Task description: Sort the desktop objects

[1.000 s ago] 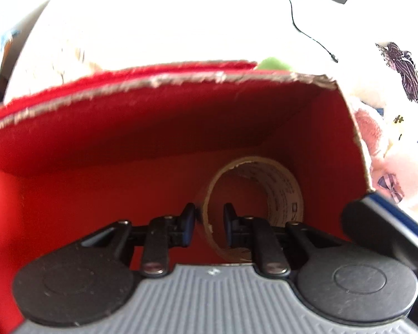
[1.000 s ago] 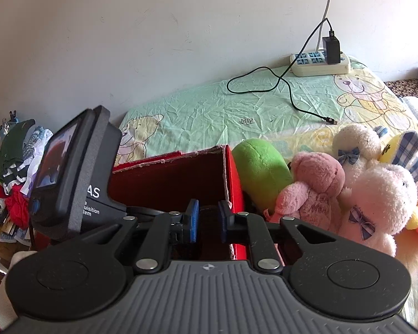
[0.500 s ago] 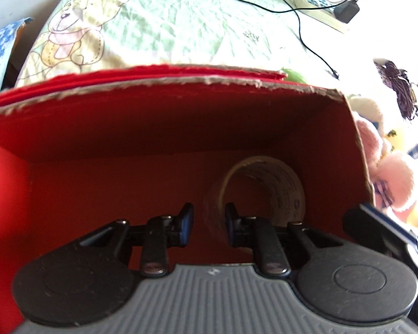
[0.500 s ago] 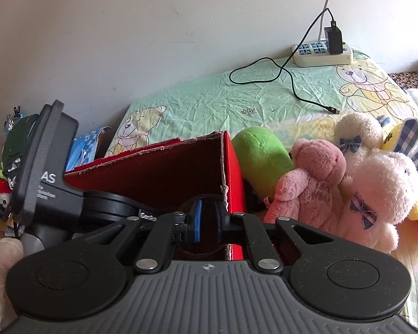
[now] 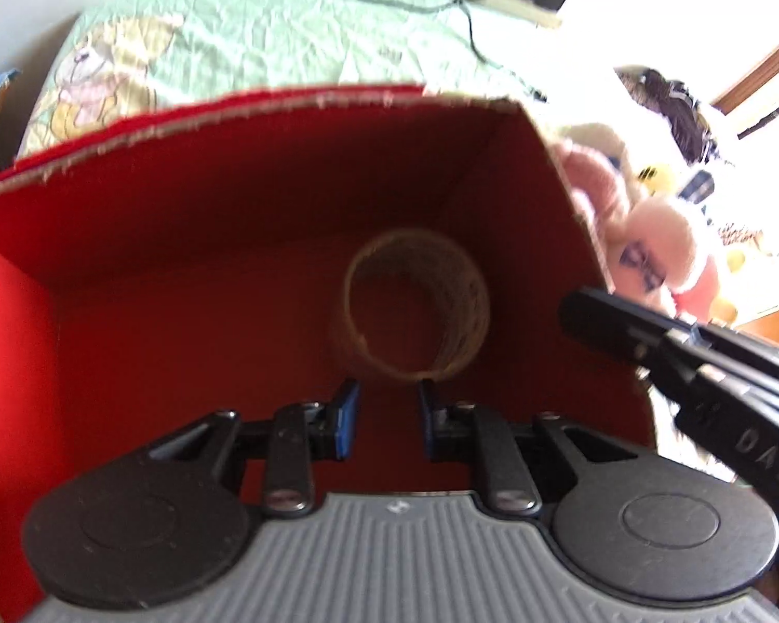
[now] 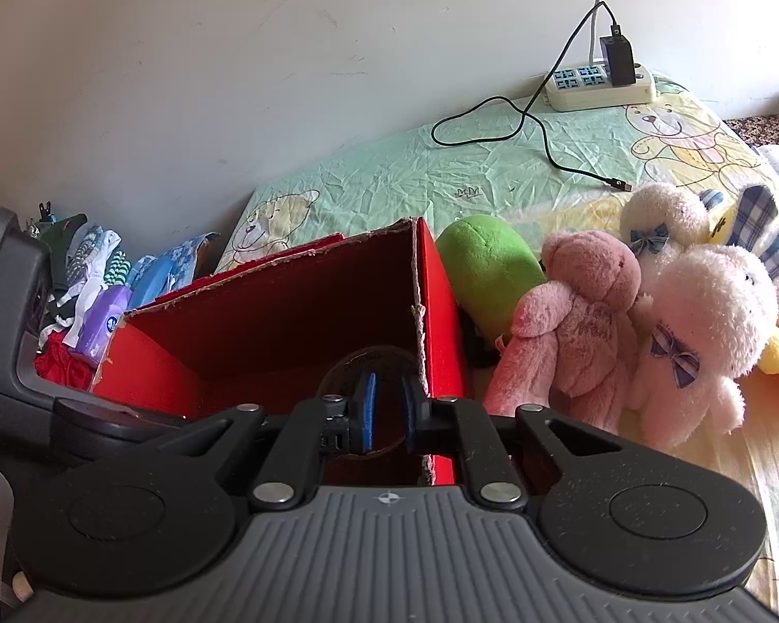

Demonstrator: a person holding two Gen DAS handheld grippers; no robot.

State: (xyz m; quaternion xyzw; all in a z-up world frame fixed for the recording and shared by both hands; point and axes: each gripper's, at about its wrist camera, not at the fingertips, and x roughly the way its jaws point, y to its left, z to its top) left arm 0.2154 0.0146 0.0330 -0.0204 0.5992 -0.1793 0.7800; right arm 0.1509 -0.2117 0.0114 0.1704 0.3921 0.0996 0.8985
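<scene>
A brown tape roll [image 5: 415,306] lies on the floor of the red cardboard box [image 5: 233,207], near its right wall. My left gripper [image 5: 387,423] hovers inside the box just short of the roll, its blue pads a little apart and nothing between them. In the right wrist view my right gripper [image 6: 388,410] hangs over the box's [image 6: 441,322] right wall. Only a thin gap shows between its pads, and it holds nothing. The top of the tape roll [image 6: 358,355] shows dark behind its fingers.
Plush toys crowd the bed right of the box: a green one [image 6: 485,270], a pink bear [image 6: 581,322] and a white rabbit [image 6: 701,322]. A power strip [image 6: 597,83] with a black cable lies by the wall. Clothes and packets [image 6: 98,290] are piled at the left.
The tape's wall sat between my left pads before; now the roll lies free in the box and the left gripper has drawn back. The right gripper has hardly moved.
</scene>
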